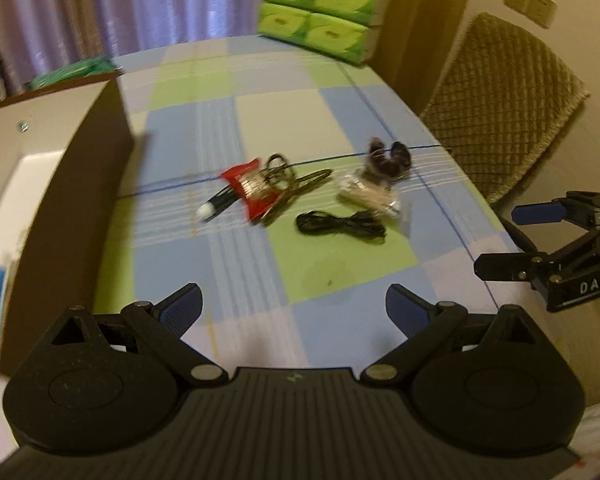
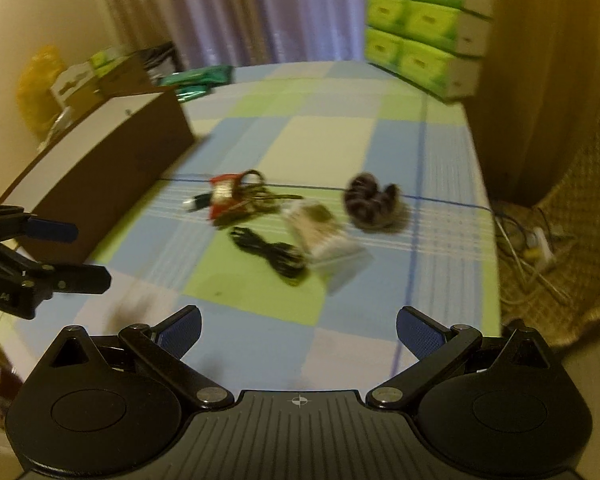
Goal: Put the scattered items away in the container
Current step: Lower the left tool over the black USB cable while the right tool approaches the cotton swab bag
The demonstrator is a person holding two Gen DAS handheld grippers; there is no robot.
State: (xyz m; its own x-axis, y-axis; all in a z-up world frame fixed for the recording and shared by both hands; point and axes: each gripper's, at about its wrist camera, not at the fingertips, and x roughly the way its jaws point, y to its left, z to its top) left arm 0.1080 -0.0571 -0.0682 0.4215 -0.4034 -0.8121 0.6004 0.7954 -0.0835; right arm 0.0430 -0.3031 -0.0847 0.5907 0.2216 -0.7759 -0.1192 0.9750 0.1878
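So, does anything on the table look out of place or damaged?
Only the loose items: keys, cable, packet and dark scrunchie lie scattered outside the box. No damage shows, though the views are blurred.

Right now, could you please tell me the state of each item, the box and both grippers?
Box: open, upright.
Cable: bundled, on cloth.
Keys: on cloth, over red packet.
Pen: lying flat.
Clear bag: lying flat.
Scrunchie: on cloth.
Left gripper: jaws open, empty.
Right gripper: jaws open, empty.

"das" on the right gripper point(image 1: 500, 240)
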